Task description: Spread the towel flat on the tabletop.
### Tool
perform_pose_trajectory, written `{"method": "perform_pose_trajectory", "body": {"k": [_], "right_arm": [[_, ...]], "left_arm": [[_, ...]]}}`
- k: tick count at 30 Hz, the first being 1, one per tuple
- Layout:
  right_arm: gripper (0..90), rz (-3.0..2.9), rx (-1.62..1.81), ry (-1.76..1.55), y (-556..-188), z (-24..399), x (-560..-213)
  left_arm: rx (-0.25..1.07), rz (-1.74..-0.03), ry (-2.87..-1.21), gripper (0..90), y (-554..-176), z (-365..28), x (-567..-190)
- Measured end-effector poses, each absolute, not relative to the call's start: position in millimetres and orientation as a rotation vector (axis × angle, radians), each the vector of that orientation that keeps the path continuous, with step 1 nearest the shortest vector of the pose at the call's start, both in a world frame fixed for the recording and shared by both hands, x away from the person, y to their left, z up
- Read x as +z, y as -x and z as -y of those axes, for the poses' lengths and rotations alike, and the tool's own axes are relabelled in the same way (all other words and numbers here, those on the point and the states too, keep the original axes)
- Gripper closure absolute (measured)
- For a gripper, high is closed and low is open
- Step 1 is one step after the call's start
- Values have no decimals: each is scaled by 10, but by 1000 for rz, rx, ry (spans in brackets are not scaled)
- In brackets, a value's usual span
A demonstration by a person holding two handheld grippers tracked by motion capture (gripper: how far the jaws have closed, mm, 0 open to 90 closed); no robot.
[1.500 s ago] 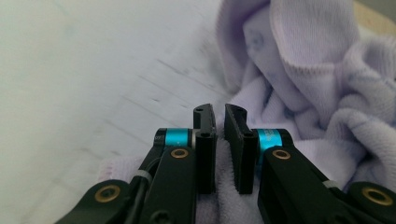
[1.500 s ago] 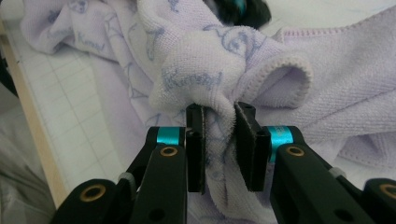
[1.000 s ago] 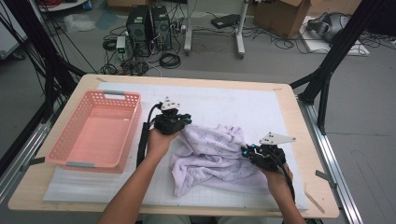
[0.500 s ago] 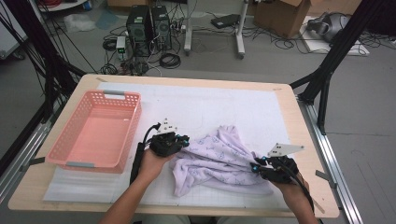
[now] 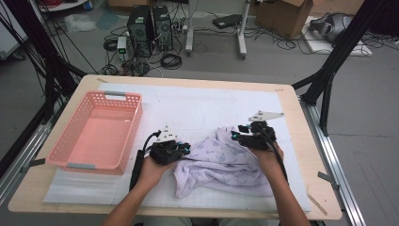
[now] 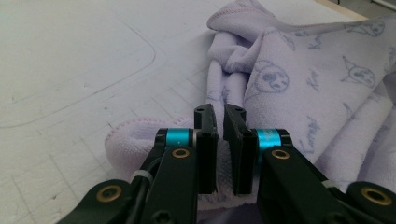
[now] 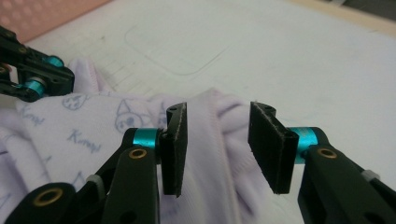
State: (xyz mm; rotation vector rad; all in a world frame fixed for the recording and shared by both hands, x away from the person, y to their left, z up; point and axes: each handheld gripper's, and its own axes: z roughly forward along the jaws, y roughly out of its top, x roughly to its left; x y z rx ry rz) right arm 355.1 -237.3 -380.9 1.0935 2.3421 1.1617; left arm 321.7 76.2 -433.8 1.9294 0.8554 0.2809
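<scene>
Towel [image 5: 226,160] lies crumpled on your counter [image 5: 197,103], right of the pink basket [image 5: 94,136]. Your left gripper [image 6: 219,140] is clamped on its near-left edge; your right gripper [image 7: 217,144] has just been opening, a fold between its jaws unpinched.

I have moved the right gripper [image 5: 241,133] up to the towel's [image 5: 226,162] far edge; its jaws have just been opening, cloth between them.

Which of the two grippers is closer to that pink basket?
Left. The left gripper sits just beside the pink basket's near right corner; the right gripper is across the lilac towel, farther off.
</scene>
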Motion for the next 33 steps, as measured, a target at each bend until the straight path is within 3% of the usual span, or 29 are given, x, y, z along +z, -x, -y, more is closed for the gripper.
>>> {"method": "perform_pose_trajectory", "body": {"k": [4, 8, 10, 15, 21, 28, 33], "right_arm": [[580, -2433, 1081, -1139, -3748, 2117, -3999], [793, -2512, 1001, -1154, -3841, 2021, -4148], [849, -2537, 1024, -1131, -3838, 2043, -4134], [859, -2356, 1304, -1061, -3661, 2265, -3782], [858, -2232, 1272, -1013, -3357, 2641, -3528], [859, -2220, 1204, -1121, -3032, 3148, -3747], [859, -2286, 1025, -1127, -2894, 3231, -3946]], "left_arm": [[272, -864, -1915, 830, -3207, -791, -4362], [267, -863, -1905, 830, -3172, -820, -4388], [265, -857, -1904, 830, -3164, -829, -4395], [259, -858, -1896, 830, -3156, -849, -4413], [251, -851, -1895, 830, -3135, -835, -4400], [221, -835, -1878, 805, -3156, -835, -4412], [209, -854, -1872, 632, -3232, -812, -4330]]}}
